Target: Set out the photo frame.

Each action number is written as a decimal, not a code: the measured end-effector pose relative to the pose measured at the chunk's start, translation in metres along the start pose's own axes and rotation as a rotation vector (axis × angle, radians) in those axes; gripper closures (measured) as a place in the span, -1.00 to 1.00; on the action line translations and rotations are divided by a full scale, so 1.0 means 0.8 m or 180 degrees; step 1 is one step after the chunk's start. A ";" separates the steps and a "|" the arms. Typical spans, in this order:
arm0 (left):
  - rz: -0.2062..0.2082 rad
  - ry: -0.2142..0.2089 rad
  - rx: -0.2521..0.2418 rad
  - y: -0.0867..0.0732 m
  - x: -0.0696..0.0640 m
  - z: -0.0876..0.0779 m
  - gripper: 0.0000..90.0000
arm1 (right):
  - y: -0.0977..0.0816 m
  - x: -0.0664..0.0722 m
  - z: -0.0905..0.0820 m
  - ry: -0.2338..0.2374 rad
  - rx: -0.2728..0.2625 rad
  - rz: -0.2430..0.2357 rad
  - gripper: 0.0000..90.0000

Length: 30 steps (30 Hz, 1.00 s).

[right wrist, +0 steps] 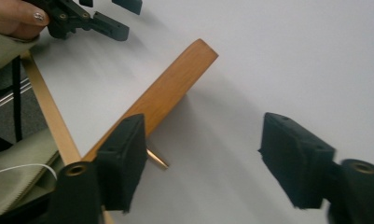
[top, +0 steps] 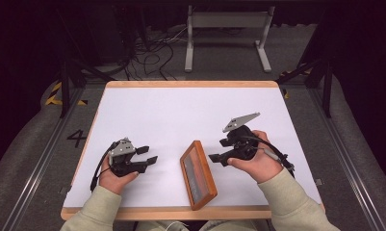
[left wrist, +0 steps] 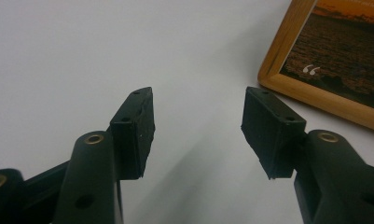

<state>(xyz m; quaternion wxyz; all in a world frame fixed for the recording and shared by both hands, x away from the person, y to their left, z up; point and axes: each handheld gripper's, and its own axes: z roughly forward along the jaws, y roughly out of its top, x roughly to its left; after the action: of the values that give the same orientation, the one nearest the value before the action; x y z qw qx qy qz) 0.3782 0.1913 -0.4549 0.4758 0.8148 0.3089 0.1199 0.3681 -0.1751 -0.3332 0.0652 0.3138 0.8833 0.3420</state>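
On the white table top (top: 181,115), seen from the high view, your picture frame (top: 198,174) sits near the front edge between both tools; your left gripper (top: 146,156) and right gripper (top: 218,156) both stand parted, holding nothing. Around the table lie grey floor, cables and a metal stand (top: 227,36). In the left gripper view the jaws gape over bare white, the frame's corner off to one side. In the right gripper view the frame leans on its small back strut (right wrist: 156,159); nudge it with a jaw and I judge it could tip flat
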 end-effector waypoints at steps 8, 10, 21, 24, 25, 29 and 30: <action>0.0010 0.0002 0.0003 0.000 0.000 0.000 -0.02 | 0.006 0.020 0.004 0.0088 0.0094 0.0067 -0.60; 0.0009 0.0006 0.0004 0.000 0.000 0.000 -0.03 | 0.007 0.025 0.012 0.0142 0.0123 0.0051 -0.63; 0.0004 -0.0018 0.0020 0.000 0.000 0.001 -0.04 | 0.001 0.038 0.060 0.0297 0.0407 0.0150 -0.60; 0.0018 -0.0016 0.0018 0.000 -0.001 0.001 -0.04 | 0.001 0.044 0.072 0.0313 0.0506 0.0160 -0.51; 0.0016 -0.0016 0.0018 0.000 -0.001 0.001 -0.04 | 0.001 0.045 0.073 0.0297 0.0523 0.0157 -0.49; 0.0010 -0.0018 0.0015 0.000 -0.001 0.002 -0.04 | 0.001 0.047 0.079 0.0319 0.0590 0.0169 -0.42; 0.0012 -0.0019 0.0016 0.000 -0.001 0.002 -0.04 | 0.001 0.048 0.080 0.0335 0.0599 0.0168 -0.40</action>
<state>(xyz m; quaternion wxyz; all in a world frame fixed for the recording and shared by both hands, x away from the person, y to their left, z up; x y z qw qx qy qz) 0.3783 0.1899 -0.4559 0.4745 0.8169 0.3063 0.1176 0.3593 -0.1158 -0.3780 -0.0201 0.3232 0.9052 0.2753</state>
